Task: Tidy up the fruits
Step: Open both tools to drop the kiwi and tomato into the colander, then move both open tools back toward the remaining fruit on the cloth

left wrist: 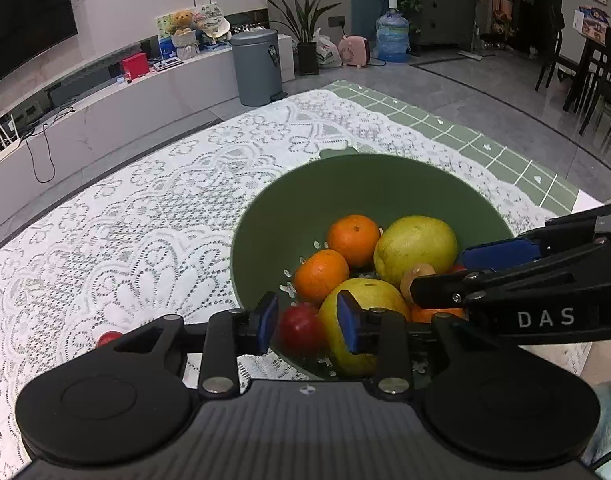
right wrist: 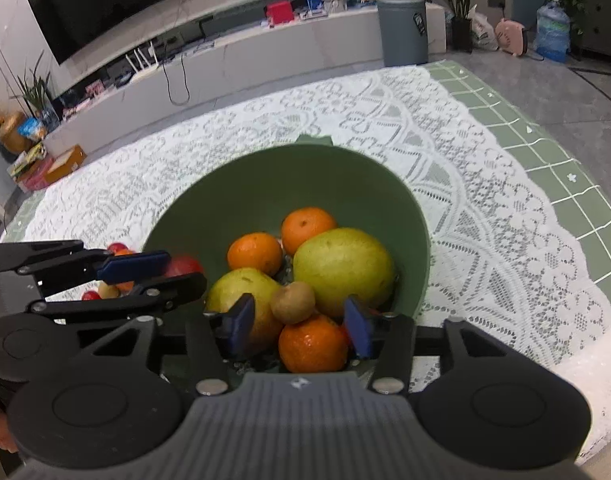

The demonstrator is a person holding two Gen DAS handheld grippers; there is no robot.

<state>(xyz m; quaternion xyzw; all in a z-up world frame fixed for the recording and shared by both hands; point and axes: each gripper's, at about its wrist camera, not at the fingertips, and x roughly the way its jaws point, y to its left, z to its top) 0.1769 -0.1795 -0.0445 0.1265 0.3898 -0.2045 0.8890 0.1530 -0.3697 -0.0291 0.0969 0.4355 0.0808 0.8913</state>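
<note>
Hovering above the green bowl [right wrist: 193, 216], right gripper [right wrist: 301, 324] parted around the near orange [right wrist: 311, 346], left gripper [left wrist: 307, 326] narrowly parted, empty.

Black claw [left wrist: 309, 320] with blue pads, "DAS" lettering.

You have a deep round green plastic colander bowl [right wrist: 209, 208] standing upright on the lace cloth, holes in its floor. Inside it lie two round oranges [right wrist: 308, 225] side by side at the back, a large yellow-green pear [right wrist: 343, 270] touching them, a second pear [right wrist: 237, 292] nearer you, a small brown kiwi [right wrist: 292, 302] resting between the pears, and a third orange [right wrist: 311, 344] at the front. A red apple [left wrist: 301, 326] sits at the near left edge.
</note>
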